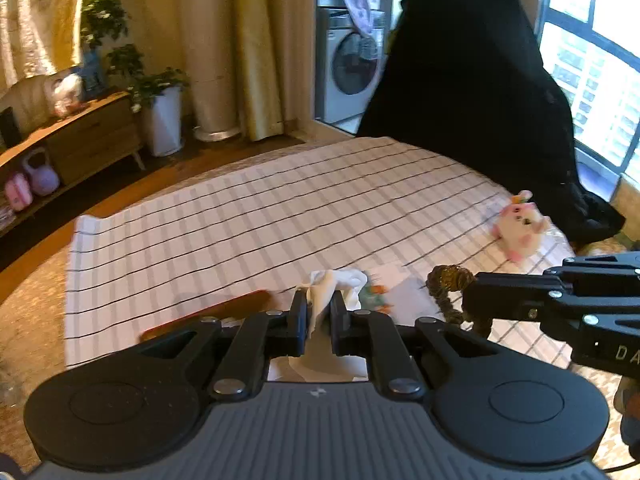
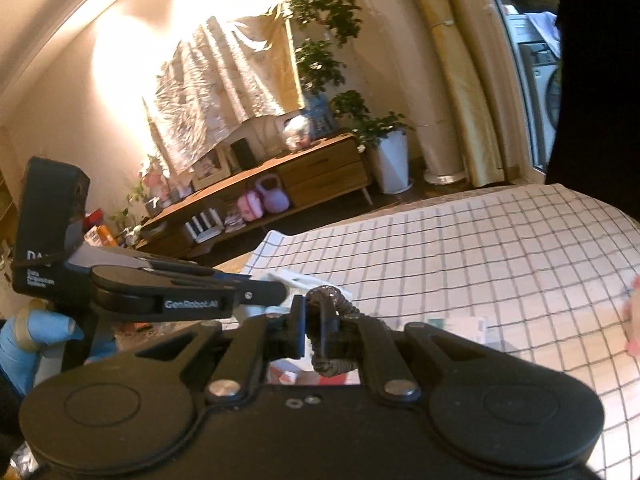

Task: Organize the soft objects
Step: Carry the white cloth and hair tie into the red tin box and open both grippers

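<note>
My left gripper (image 1: 319, 312) is clamped on a crumpled white soft cloth (image 1: 334, 286), which bunches up above the two black fingers and hangs below them, lifted clear of the white bedsheet with a dark grid pattern (image 1: 248, 216). My right gripper (image 2: 314, 322) is pinched tight on a dark brown, glittery braided cord (image 2: 334, 364) that loops over the fingertips and down under them. In the left wrist view the cord (image 1: 450, 280) sits just right of the white cloth, with the right gripper (image 1: 468, 298) reaching in from the right edge.

Past the cloth, toward the sheet's right edge, a small pink and white plush toy (image 1: 520, 226) lies on the sheet. Just beyond the cloth, flat pale paper packets (image 1: 396, 292) rest on the sheet. To its left lies a flat reddish-brown strip (image 1: 216, 312).

Behind the plush, a large black draped fabric (image 1: 472, 80) stands by the window. Across the floor from the sheet's far-left corner is a low wooden sideboard (image 2: 320, 172) with a purple kettlebell (image 2: 274, 196) beneath it and a white planter of green leaves (image 2: 390, 160) beside it. A blue-gloved hand (image 2: 28, 332) holds the left gripper's handle.
</note>
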A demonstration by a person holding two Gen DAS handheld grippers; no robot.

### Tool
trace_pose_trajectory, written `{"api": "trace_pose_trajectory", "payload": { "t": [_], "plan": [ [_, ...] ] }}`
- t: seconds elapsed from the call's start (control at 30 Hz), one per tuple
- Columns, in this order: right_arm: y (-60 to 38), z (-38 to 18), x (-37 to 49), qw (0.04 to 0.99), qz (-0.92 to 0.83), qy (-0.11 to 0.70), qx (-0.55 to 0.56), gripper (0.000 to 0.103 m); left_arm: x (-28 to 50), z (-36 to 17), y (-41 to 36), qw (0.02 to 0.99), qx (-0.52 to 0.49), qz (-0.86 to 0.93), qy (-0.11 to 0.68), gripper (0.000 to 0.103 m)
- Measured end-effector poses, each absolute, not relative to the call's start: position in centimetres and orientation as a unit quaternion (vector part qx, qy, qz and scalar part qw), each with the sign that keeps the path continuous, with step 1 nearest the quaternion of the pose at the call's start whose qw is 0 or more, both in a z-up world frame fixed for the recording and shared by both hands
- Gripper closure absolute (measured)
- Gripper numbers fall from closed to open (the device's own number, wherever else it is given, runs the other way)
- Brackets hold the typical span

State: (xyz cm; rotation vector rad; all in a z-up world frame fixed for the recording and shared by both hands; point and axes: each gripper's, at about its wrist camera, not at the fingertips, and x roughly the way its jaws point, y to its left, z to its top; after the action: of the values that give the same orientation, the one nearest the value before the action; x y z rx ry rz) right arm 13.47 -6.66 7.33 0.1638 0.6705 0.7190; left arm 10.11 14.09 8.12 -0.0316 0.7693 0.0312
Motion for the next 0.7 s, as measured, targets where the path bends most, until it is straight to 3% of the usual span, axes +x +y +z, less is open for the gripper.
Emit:
{"api": "trace_pose_trajectory", "payload": {
  "t": [0.7],
  "plan": [
    [5.1, 2.7, 16.9, 0.844, 0.397, 0.359, 0.025, 0.097, 7.8, 2.8, 24.4, 0.905, -0.023, 0.076, 0.418, 0.092]
  ]
}}
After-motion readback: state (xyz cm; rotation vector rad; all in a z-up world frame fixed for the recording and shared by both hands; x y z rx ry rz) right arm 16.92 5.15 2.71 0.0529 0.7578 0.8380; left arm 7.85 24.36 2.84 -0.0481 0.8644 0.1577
